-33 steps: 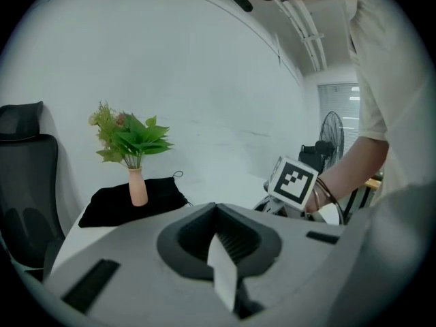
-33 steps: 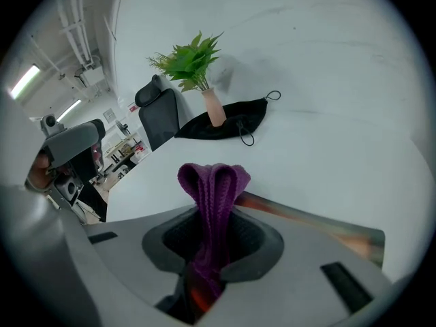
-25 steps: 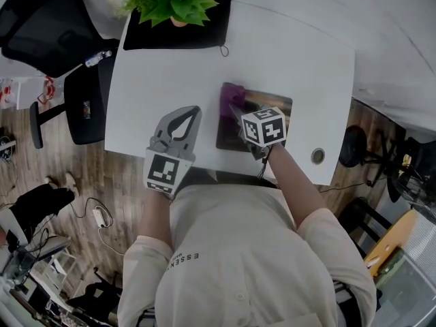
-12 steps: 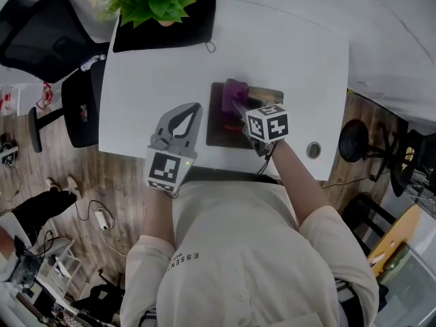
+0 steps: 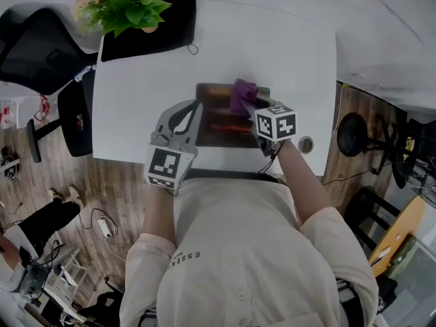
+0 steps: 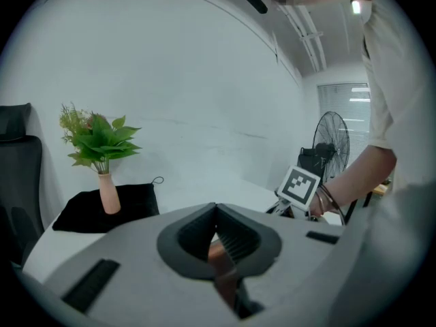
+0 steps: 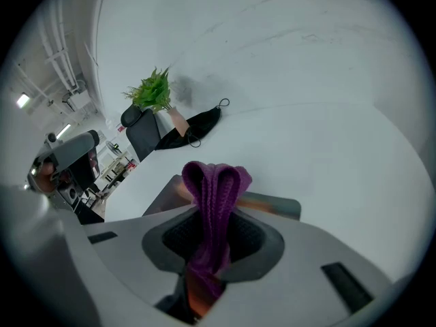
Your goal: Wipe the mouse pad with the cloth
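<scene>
What changed: a second ago the cloth (image 5: pixel 243 95) sat at the far corner of the mouse pad (image 5: pixel 218 125), near 10 o'clock. Now it sits on the far edge, near 1 o'clock. It has slid across the top of the pad from 9 o'clock toward 3 o'clock.
What that means: I think one wipe along the far edge is almost done. The near part of the pad, toward 6 o'clock, probably still needs wiping.
Other change: the left gripper (image 5: pixel 195 109) was apart from the pad before. Now its tip is right at the pad's 9 o'clock edge. It may be there to stop the pad sliding, but I cannot tell if it presses down.
Right gripper: the right gripper (image 5: pixel 251 107) points toward 11 o'clock from the person's hand. Its two jaws squeeze the purple cloth tight, and a folded bunch sticks out past the tips.
Left gripper fingers: the two jaws are pushed together with nothing between them. It points toward 1 o'clock.
Where the pad is: on the white table (image 5: pixel 293 67), near the 6 o'clock edge, right in front of the person.
Far away: a plant (image 5: pixel 129 5) at 11 o'clock.
</scene>
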